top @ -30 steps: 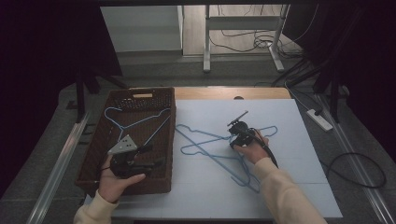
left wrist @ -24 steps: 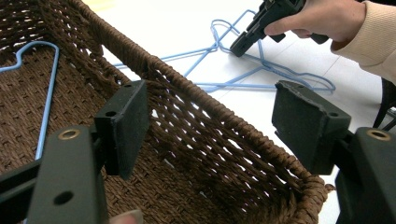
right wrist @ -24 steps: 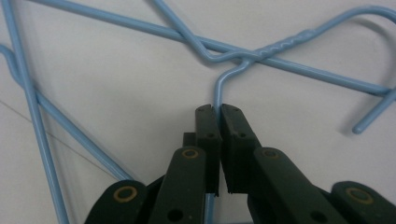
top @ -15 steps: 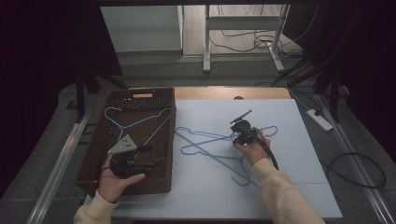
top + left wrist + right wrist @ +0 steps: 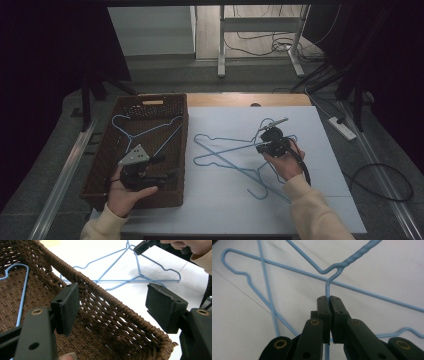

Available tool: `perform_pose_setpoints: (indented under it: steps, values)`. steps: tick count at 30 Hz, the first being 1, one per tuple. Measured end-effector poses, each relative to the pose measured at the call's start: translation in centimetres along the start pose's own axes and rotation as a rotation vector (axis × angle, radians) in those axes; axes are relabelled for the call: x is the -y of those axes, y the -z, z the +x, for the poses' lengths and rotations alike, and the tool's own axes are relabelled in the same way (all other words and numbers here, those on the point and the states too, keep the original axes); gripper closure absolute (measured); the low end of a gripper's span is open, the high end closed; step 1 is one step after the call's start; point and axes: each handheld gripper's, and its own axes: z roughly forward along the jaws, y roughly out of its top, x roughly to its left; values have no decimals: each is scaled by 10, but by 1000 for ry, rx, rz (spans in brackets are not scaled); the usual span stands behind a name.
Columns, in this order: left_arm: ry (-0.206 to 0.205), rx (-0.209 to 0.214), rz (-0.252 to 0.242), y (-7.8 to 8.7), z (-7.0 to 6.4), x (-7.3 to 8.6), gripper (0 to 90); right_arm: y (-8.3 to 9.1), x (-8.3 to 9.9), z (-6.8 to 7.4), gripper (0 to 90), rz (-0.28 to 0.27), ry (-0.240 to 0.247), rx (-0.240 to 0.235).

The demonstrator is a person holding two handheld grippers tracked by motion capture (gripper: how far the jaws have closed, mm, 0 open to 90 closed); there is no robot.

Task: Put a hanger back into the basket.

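Two blue wire hangers (image 5: 225,150) lie crossed on the white table top. My right gripper (image 5: 260,146) is shut on the wire of one blue hanger (image 5: 347,262), just below its twisted neck, with the jaws (image 5: 329,298) closed tight on it. A third blue hanger (image 5: 145,127) lies inside the brown woven basket (image 5: 185,135). My left gripper (image 5: 170,167) hovers open over the basket's near right corner. Nothing sits between its pads (image 5: 66,307), which straddle the basket rim (image 5: 100,287).
The basket takes up the left side of the table, and the white sheet (image 5: 325,200) covers the rest. A power strip (image 5: 342,127) and cables lie on the floor to the right. Table legs and cords stand beyond the far edge.
My right gripper has drifted slightly right and away, still shut on the hanger, and the hanger has shifted a little with it. The left gripper has stayed put.
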Motion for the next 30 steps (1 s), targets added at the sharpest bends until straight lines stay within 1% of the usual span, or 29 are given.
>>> perform_pose_setpoints:
  steps: [5,8,13,23,30]
  values:
    - [-3,1,1,-2,-1,-1,286,14,2,0,880,-59,44,-8]
    - [-3,1,-1,-2,-2,-2,286,21,3,1,881,-84,63,-16]
    - [-4,0,-4,-2,-2,-4,286,28,3,2,883,-107,94,-27]
    - [-22,3,-3,-8,-6,-11,287,45,2,2,883,-149,134,-52]
    - [-45,11,-14,-9,-11,-23,288,58,4,-4,884,-177,132,-70]
